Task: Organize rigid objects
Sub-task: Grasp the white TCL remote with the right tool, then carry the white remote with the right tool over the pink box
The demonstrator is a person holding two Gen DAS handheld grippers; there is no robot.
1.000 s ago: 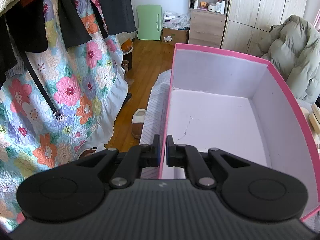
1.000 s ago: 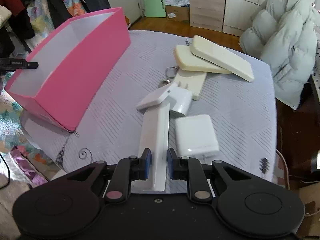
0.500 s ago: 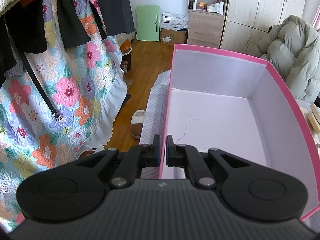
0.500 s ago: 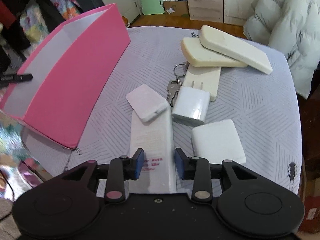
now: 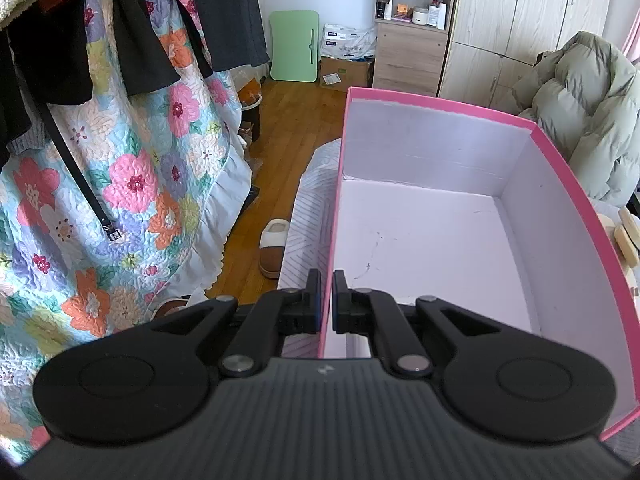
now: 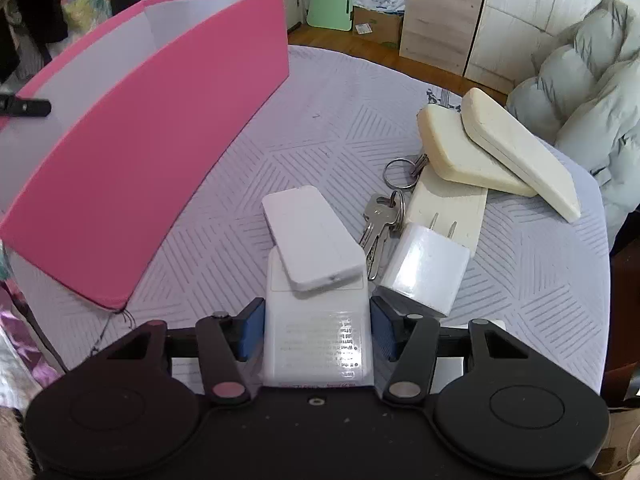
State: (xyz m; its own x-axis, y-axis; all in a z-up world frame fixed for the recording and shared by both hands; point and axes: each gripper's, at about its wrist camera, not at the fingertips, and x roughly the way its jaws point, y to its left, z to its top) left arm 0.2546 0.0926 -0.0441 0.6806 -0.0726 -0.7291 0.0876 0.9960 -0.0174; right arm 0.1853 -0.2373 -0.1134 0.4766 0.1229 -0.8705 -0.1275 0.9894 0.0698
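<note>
My left gripper point(image 5: 326, 300) is shut on the left wall of the pink box point(image 5: 568, 184), which is white inside and holds nothing. In the right wrist view the pink box point(image 6: 152, 152) stands at the left of the grey bedspread. My right gripper point(image 6: 318, 332) is open, its blue pads on either side of a long white block point(image 6: 320, 344) that lies flat. A small white case point(image 6: 312, 236) rests on the block's far end. To the right lie a white charger plug point(image 6: 424, 272), a bunch of keys point(image 6: 380, 220) and cream foam blocks point(image 6: 496, 148).
The left gripper's fingertip point(image 6: 24, 106) shows at the box's far side. A puffy grey jacket point(image 6: 580, 92) lies at the bed's right edge. A flowered quilt point(image 5: 120, 184) hangs left of the box, with a slipper point(image 5: 274, 246) on the wooden floor.
My right gripper has opened wide and let the long white block lie flat between its pads. It has also come lower and closer to the objects. The left gripper holds still on the box.
</note>
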